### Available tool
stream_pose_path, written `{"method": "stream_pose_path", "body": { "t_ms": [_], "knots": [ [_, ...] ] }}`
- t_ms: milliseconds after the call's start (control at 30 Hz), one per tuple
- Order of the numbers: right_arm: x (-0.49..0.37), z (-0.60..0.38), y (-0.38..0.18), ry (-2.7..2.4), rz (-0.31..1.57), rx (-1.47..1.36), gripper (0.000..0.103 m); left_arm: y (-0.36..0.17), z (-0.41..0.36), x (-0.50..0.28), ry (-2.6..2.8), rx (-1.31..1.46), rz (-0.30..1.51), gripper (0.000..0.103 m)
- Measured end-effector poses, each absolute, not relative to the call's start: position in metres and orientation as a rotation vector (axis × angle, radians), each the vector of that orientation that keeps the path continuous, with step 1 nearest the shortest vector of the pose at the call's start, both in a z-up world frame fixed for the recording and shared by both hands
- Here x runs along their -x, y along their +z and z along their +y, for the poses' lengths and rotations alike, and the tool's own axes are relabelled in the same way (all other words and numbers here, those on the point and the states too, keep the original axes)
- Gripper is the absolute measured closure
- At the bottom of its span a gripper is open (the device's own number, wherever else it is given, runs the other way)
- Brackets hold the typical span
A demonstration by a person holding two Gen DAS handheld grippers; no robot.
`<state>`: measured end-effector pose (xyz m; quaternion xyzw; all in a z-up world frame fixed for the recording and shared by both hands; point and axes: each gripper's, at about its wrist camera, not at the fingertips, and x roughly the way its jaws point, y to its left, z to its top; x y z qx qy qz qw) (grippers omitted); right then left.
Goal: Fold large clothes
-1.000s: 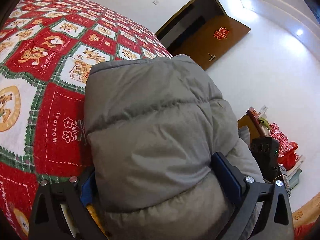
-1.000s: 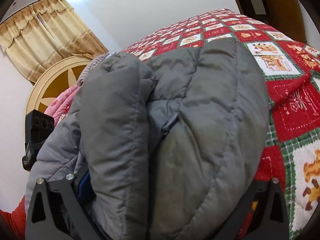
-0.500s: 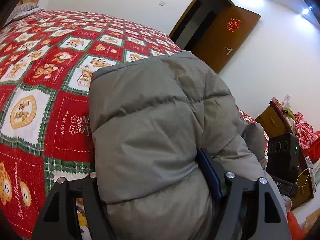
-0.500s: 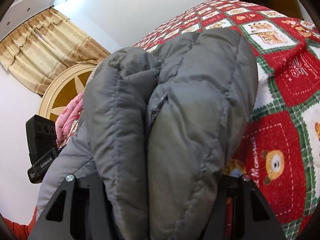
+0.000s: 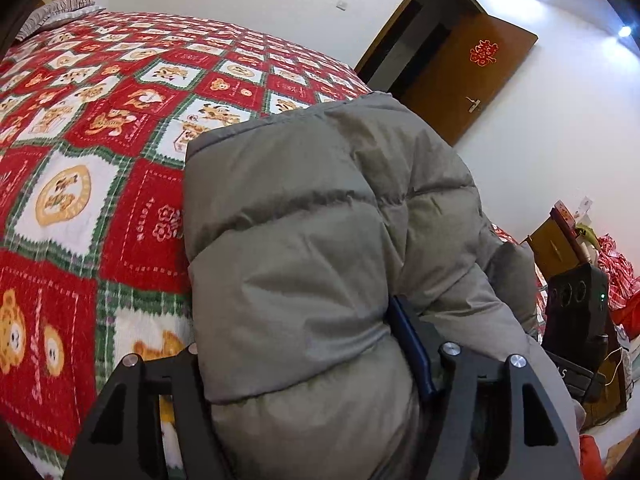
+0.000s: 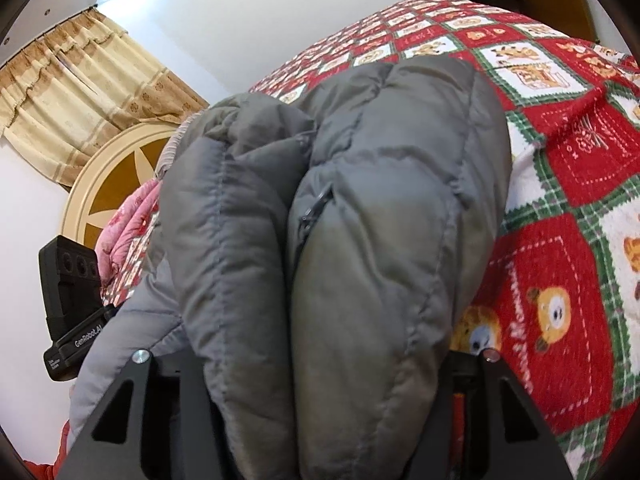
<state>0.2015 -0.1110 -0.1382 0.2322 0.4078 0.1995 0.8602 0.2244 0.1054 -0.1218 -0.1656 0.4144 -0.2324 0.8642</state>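
- Progress: the grey puffer jacket (image 5: 320,240) is already doubled into a thick bundle; in the right wrist view two padded layers sit side by side with a zip pocket (image 6: 316,208) at the seam between them. I judge the main folds done.
- Left to do, as I judge it: set the bundle flat on the bed (image 5: 100,140), let go, and tidy any loose edge. A trailing part of the jacket hangs toward 4 o'clock in the left view; whether it is a sleeve I cannot tell.
- Location: the jacket fills the centre of both views, from 6 o'clock up to about 12, with the red patchwork bedspread behind it.
- My left gripper (image 5: 312,376): jaws partly closed, clamped on the padded bundle.
- My right gripper (image 6: 316,364): jaws set fairly wide, both layers pinched between them.
- Each gripper shows at the edge of the other's view, just beside the jacket.
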Motion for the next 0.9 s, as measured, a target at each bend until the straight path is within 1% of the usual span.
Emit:
{"method": "stream_pose_path", "body": {
  "t_ms": [200, 367, 467, 700, 767, 900],
  "knots": [
    [-0.191, -0.097, -0.135, 0.412, 0.858, -0.469, 0.056, -0.123, 0.119, -0.209, -0.486, 0.395, 0.867, 0.038],
    [-0.177, -0.074, -0.127, 0.377, 0.839, -0.389, 0.064, -0.123, 0.132, -0.195, -0.474, 0.434, 0.859, 0.044],
    [-0.166, -0.061, -0.121, 0.362, 0.836, -0.337, 0.068, -0.119, 0.138, -0.183, -0.467, 0.445, 0.856, 0.046],
    [-0.125, -0.057, -0.115, 0.371, 0.827, -0.316, 0.071, -0.121, 0.159, -0.151, -0.529, 0.545, 0.872, 0.047],
    [-0.113, -0.062, -0.113, 0.364, 0.819, -0.324, 0.072, -0.113, 0.151, -0.141, -0.552, 0.525, 0.868, 0.046],
    [-0.089, -0.087, -0.092, 0.31, 0.771, -0.334, 0.073, -0.092, 0.125, -0.134, -0.637, 0.507, 0.853, 0.046]
  ]
}}
